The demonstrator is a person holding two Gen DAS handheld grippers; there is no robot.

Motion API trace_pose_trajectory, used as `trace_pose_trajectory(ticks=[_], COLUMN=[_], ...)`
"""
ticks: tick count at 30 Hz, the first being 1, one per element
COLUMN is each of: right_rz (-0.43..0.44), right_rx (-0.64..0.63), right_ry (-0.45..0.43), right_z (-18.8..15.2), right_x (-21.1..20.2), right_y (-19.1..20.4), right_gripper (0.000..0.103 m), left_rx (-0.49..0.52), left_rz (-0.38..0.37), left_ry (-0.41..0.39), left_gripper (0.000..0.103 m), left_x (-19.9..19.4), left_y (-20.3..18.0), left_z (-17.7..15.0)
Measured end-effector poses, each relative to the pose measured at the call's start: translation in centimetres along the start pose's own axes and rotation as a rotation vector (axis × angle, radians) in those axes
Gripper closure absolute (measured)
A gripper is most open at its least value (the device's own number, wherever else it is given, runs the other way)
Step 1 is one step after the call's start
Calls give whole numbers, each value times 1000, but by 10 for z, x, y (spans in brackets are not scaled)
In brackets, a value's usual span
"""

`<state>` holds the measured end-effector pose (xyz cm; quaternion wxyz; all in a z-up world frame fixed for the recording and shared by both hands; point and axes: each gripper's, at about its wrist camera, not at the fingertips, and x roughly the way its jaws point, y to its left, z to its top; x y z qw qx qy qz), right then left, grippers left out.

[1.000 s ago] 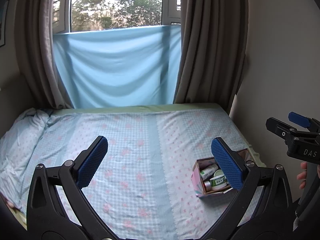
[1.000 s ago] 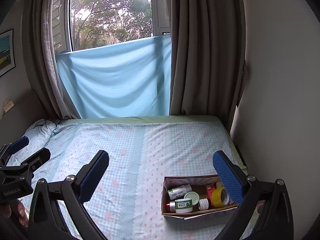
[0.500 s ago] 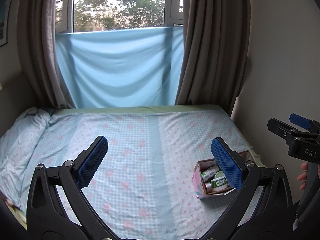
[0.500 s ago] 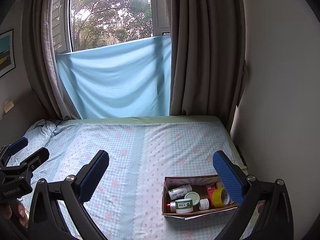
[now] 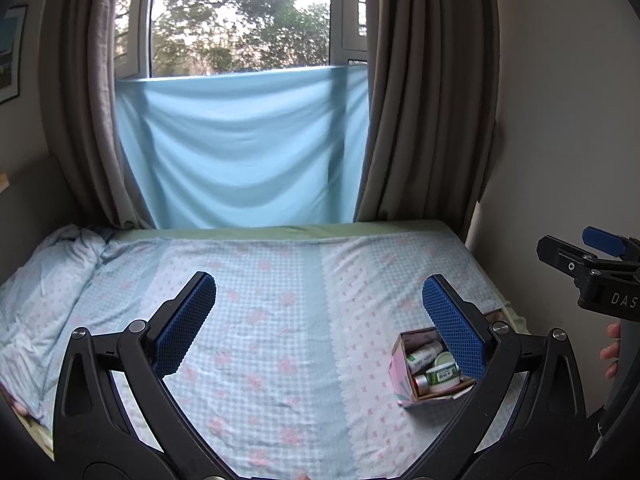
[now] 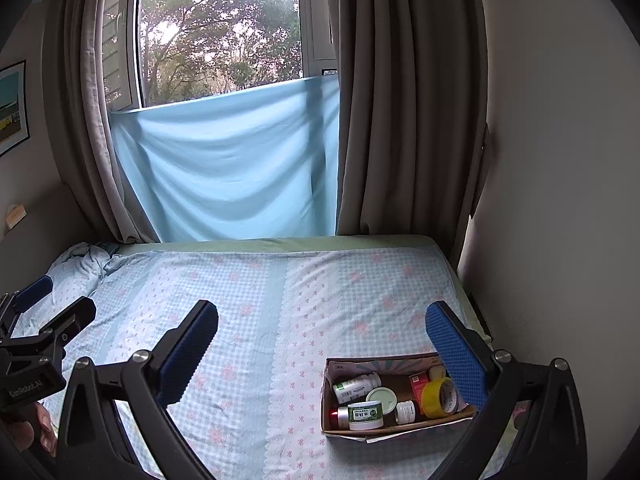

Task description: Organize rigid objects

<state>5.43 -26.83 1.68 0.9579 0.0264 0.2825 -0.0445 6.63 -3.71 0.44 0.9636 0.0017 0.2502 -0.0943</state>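
Note:
A small cardboard box (image 6: 332, 368) sits on the bed at the near right; it also shows in the left wrist view (image 5: 398, 376). It holds white bottles (image 6: 356, 386), a green-labelled jar (image 6: 365, 415), a red packet (image 6: 419, 386) and a yellow tape roll (image 6: 439, 398). My right gripper (image 6: 320, 316) is open and empty above the bed, its right finger over the box's right end. My left gripper (image 5: 318, 286) is open and empty, to the left of the box. Each gripper also shows at the edge of the other's view.
The bed (image 6: 260, 304) has a blue checked sheet with pink flowers. Crumpled bedding (image 5: 48, 272) lies at the far left. A wall (image 6: 560, 200) runs close along the bed's right side. Curtains and a blue cloth (image 5: 240, 152) hang at the window behind.
The left wrist view has tilted up slightly, so the box sits lower and smaller in it. The right gripper has barely moved. Both stay open.

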Motion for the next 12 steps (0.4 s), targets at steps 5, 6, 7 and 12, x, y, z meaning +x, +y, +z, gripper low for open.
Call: trace_pose_trajectory(ticks=[5,6,7,12], right_rz=[0,1,1,-4], right_rx=[0,0,-1,2], right_ry=[-1,-2,0,4], right_z=[0,0,0,3], right_x=[0,0,0,2], right_y=[0,0,-1,-2], right_gripper=[0,0,0,0], left_rx=[-14,-19,-26,-66], left_rz=[31,32,31,13], left_ry=[-28,-27,-21,-16], left_gripper=[0,0,0,0], left_x=[-1,0,1,6], left_y=[2,2,3,13], left_z=[0,0,0,-2])
